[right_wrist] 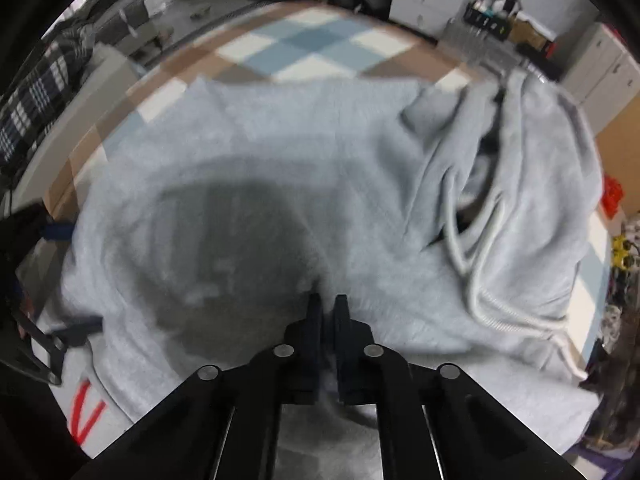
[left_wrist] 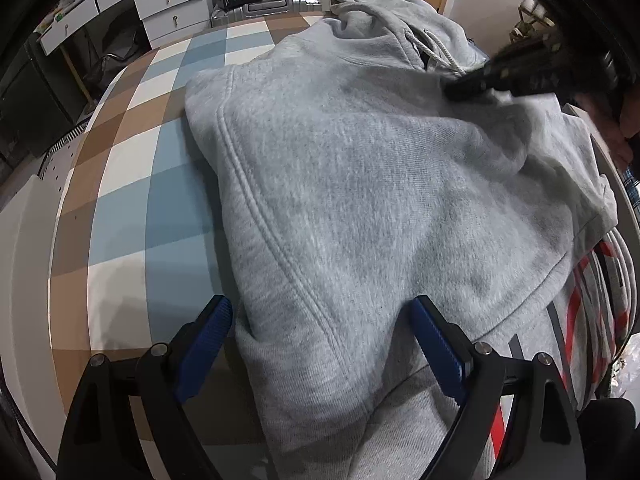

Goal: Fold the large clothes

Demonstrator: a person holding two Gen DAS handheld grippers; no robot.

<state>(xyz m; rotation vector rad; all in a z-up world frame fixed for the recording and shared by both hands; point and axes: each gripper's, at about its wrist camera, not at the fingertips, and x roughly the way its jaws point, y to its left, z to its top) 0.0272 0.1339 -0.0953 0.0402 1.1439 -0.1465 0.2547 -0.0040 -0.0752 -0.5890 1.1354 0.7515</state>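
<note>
A large grey hoodie point(left_wrist: 360, 184) lies spread on the checked table, its hood point(left_wrist: 400, 4) and white drawstrings point(left_wrist: 432, 50) at the far end. My left gripper point(left_wrist: 320, 306) is open, its blue pads point(left_wrist: 208, 340) standing wide on either side of the hoodie's near hem corner, not pressing it. My right gripper point(left_wrist: 456, 90) comes in from the upper right onto the cloth below the hood. In the right wrist view the hoodie point(right_wrist: 280, 128) fills the frame, and the right gripper point(right_wrist: 328, 300) is shut with a thin fold of grey cloth pinched between its fingers.
The blue, brown and white checked table point(left_wrist: 132, 184) shows bare to the left of the hoodie. A garment with red and grey stripes point(left_wrist: 592, 280) lies under its right edge. White drawers point(left_wrist: 168, 4) and a suitcase point(left_wrist: 272, 8) stand beyond the table. A hand point(left_wrist: 624, 128) shows at the right edge.
</note>
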